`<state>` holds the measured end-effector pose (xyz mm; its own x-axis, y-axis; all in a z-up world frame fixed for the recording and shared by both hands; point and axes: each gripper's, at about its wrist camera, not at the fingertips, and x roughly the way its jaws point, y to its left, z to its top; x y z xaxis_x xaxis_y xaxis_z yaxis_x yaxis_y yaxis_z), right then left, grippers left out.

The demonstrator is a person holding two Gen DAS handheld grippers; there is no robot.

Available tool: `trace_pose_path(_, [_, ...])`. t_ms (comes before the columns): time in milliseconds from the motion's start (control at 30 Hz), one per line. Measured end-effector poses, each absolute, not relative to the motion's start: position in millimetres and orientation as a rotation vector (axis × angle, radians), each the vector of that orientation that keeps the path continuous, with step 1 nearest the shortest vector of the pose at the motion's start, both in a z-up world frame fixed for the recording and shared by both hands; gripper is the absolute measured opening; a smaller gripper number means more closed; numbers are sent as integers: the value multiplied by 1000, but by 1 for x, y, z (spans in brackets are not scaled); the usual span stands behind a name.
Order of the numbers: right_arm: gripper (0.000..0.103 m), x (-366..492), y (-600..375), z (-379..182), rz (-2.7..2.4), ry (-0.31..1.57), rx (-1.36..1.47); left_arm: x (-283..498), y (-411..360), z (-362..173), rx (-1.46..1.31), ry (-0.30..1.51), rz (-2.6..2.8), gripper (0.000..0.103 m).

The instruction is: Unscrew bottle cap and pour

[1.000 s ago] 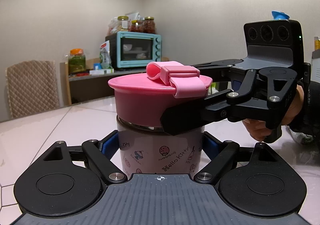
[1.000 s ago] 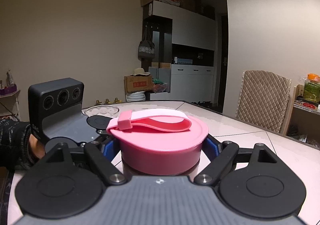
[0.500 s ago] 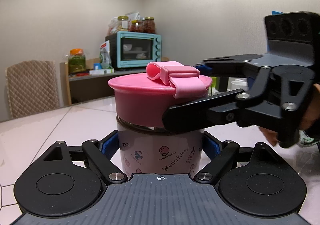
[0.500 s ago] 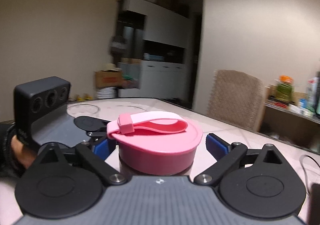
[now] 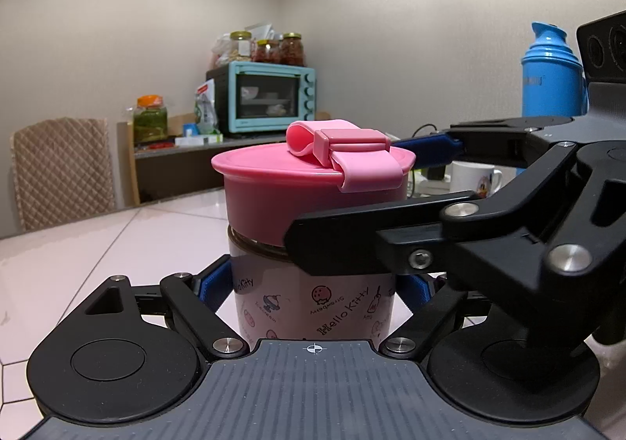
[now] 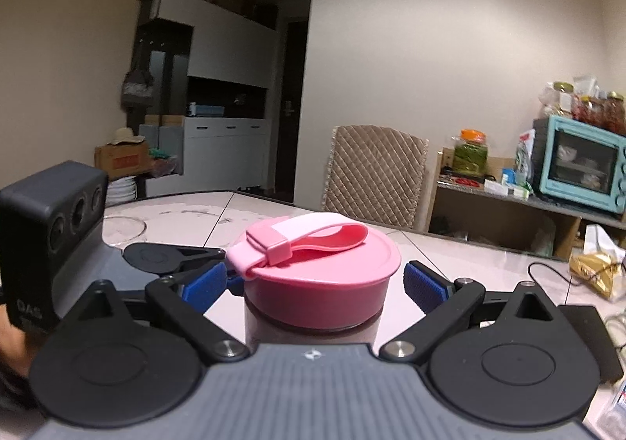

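The left gripper (image 5: 313, 283) pinches the bottle (image 5: 309, 303) low on its printed body, blue pads tight against both sides; the bottle stands upright on the table (image 5: 98, 240), its pink cap (image 5: 274, 189) screwed on with a thin gap showing under the rim, a pink strap (image 5: 352, 154) folded over the top. The right gripper (image 6: 317, 279) sits at cap height, fingers spread, its blue pads (image 6: 424, 285) just off the cap (image 6: 324, 275) on either side (in its own view a sliver of table shows between pad and cap on the right); from the left wrist view one black finger crosses in front of the cap's lower edge and the other reaches round behind it. Beyond the bottle stand a white mug (image 5: 473, 178) and, further right, a blue thermos (image 5: 551, 80); at the table's far side is a quilted chair (image 5: 62, 170); against the wall, a shelf carries a green jar (image 5: 150, 119) and a teal oven (image 5: 270, 99) with jars on top.
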<state>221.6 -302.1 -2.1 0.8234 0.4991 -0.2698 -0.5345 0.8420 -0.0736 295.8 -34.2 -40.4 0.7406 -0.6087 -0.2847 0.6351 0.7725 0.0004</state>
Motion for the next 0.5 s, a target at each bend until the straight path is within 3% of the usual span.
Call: trace_pose_path(500, [97, 225, -293, -9, 457, 240, -96, 296, -35, -40, 99, 277, -683, 89])
